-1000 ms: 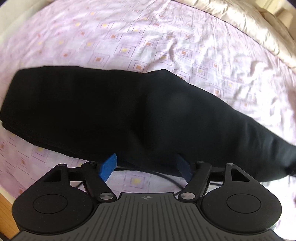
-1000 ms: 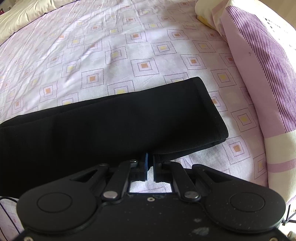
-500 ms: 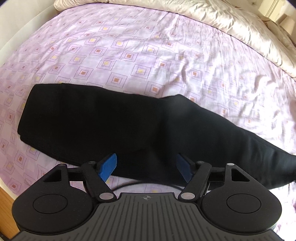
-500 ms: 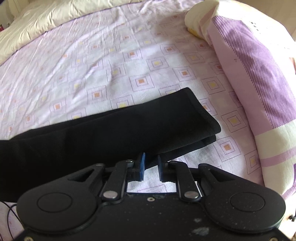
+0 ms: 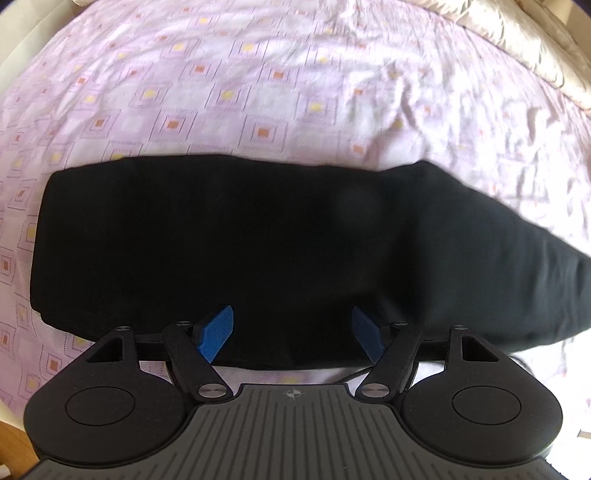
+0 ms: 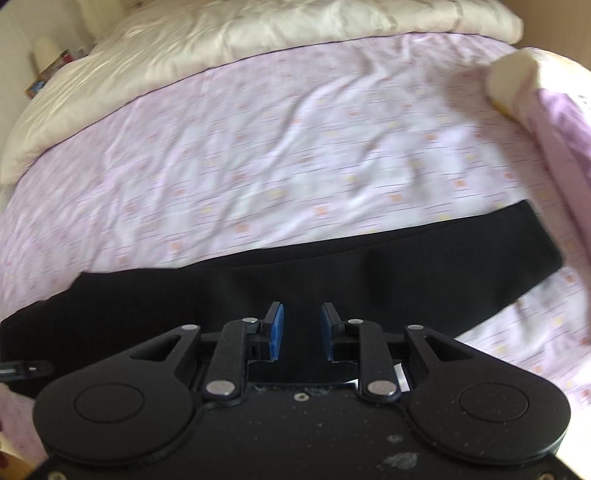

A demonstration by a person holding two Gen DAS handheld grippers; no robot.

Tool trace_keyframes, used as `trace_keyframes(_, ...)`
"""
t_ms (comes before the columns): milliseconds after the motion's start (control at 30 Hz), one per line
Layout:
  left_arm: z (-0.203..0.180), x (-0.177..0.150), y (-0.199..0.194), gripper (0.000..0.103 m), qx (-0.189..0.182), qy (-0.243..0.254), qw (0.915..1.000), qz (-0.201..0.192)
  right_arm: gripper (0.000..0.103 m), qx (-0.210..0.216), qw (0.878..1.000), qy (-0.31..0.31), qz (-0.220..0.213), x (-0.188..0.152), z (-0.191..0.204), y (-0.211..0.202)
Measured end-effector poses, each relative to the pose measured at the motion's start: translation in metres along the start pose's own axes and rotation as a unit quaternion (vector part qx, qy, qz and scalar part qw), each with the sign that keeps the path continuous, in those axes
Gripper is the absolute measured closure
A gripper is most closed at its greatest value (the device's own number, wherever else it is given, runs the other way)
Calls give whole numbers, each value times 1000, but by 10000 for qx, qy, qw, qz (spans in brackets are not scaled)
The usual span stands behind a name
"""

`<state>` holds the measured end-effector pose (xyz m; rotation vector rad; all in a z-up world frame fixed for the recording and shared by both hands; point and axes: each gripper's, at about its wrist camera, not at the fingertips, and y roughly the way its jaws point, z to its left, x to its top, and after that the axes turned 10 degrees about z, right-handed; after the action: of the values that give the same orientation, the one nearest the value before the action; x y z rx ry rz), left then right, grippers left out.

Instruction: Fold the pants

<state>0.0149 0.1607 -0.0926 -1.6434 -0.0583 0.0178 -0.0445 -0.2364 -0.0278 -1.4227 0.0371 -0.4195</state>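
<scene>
Black folded cloth pants (image 5: 280, 251) lie lengthwise on the lilac square-patterned bedsheet (image 5: 258, 81); no readable writing. Left gripper (image 5: 291, 334) fingers spread wide, right gripper (image 6: 302, 330) fingers narrowly apart, both empty; right view blurred.

Lilac patterned bedsheet (image 6: 295, 155), cream quilt (image 6: 221, 40) bunched beyond, daylight.

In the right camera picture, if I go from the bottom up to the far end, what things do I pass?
Right gripper → black pants → pink bedsheet → cream quilt.
</scene>
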Motion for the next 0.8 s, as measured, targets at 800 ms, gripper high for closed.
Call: trace_keyframes(800,28,48,-50,62,-664,728,9933,-606,64,937,9710,-2012,886,92,234,96)
